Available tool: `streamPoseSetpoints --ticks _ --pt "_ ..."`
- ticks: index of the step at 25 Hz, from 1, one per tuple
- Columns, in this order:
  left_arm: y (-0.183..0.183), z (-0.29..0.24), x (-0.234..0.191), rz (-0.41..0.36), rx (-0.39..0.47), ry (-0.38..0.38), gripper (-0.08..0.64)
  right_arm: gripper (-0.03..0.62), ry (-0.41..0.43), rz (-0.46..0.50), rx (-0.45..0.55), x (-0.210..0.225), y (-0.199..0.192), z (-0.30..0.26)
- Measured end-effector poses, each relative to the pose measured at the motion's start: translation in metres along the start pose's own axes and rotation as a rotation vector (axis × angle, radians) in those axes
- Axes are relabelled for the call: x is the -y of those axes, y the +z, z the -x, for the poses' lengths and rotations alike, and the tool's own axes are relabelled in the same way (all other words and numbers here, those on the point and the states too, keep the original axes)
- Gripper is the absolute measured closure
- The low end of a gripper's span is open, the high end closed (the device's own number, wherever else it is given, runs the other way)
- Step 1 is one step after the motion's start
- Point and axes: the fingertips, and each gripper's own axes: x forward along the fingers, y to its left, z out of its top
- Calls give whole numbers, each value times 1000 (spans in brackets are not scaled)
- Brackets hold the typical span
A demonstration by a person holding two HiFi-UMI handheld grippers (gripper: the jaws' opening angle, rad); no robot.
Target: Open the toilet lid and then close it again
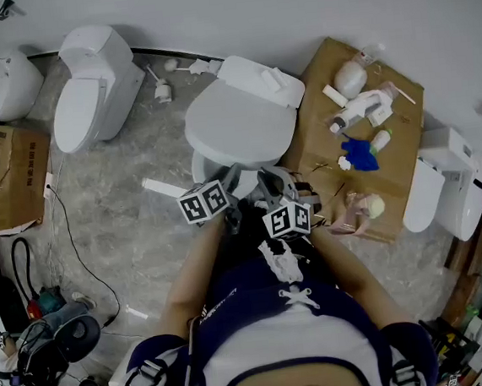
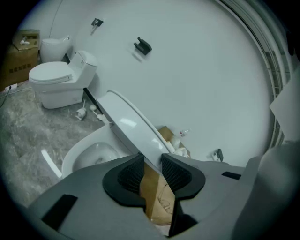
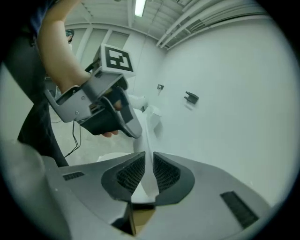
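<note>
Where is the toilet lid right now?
Head view, centre: the toilet lid, half raised over its bowl, edge between the right gripper's jaws, cardboard on its right.

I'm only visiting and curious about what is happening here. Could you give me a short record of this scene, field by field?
Toilet lid: partly raised, tilted above the bowl
Right gripper: jaws closed on the lid's edge
Left gripper: jaws apart, lid's edge at their tips
Nearby: cardboard sheet with bottles; another toilet by the wall
</note>
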Motion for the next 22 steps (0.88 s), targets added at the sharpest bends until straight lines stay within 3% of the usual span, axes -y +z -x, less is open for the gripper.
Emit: streamPoseSetpoints --ticks 8,14,22 --pt "-20 8 -18 20 -9 65 440 541 145 58 -77 -8 -18 -18" --pt "-35 9 -32 34 -18 101 439 541 305 134 -120 -39 -32 -33" --pt "-61 15 -55 80 -7 189 437 557 375 145 -98 -66 -42 -39"
